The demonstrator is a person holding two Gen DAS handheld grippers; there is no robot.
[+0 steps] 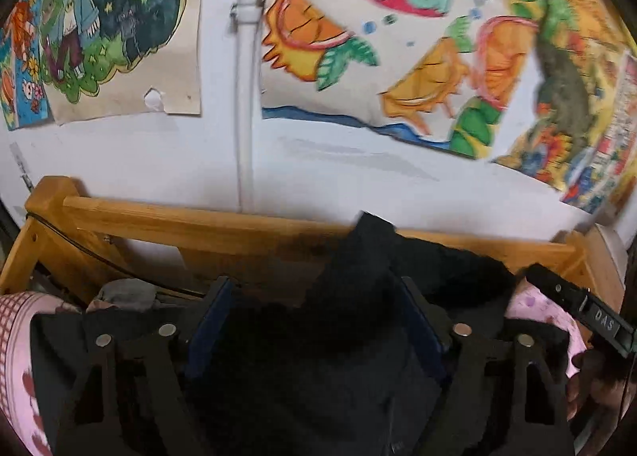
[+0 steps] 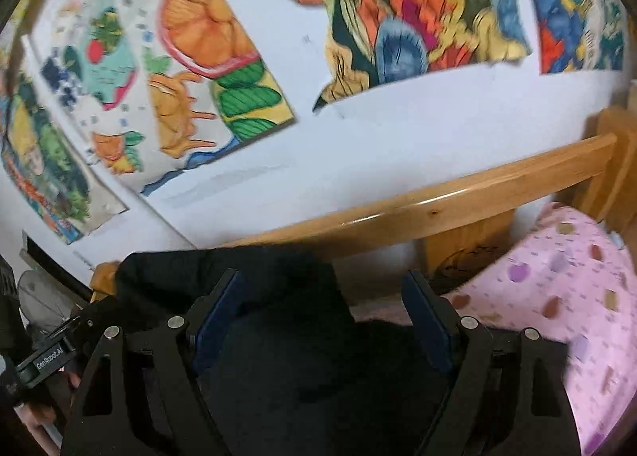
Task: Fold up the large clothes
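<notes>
The large black fabric garment (image 1: 358, 336) lies directly under and between the spread blue-padded fingers of the left hand-held gripper (image 1: 318, 297). The right hand-held gripper (image 2: 326, 293) is also spread, with the same cloth (image 2: 278, 336) between its fingers. Neither pinches it. The garment stretches sideways between both, along the bed, so both are equally near. Behind stands the wooden bed rail (image 1: 199, 221).

Black garment (image 1: 358, 336), blue pads on black fingers (image 1: 418, 320), honey-coloured wooden bed rail (image 2: 438, 201), pink bedding dotted with purple and brown spots (image 2: 565, 297), pink-and-white checked fabric (image 1: 16, 320), white wall (image 1: 318, 177), multicoloured cartoon posters (image 1: 378, 38) in orange, green and blue
</notes>
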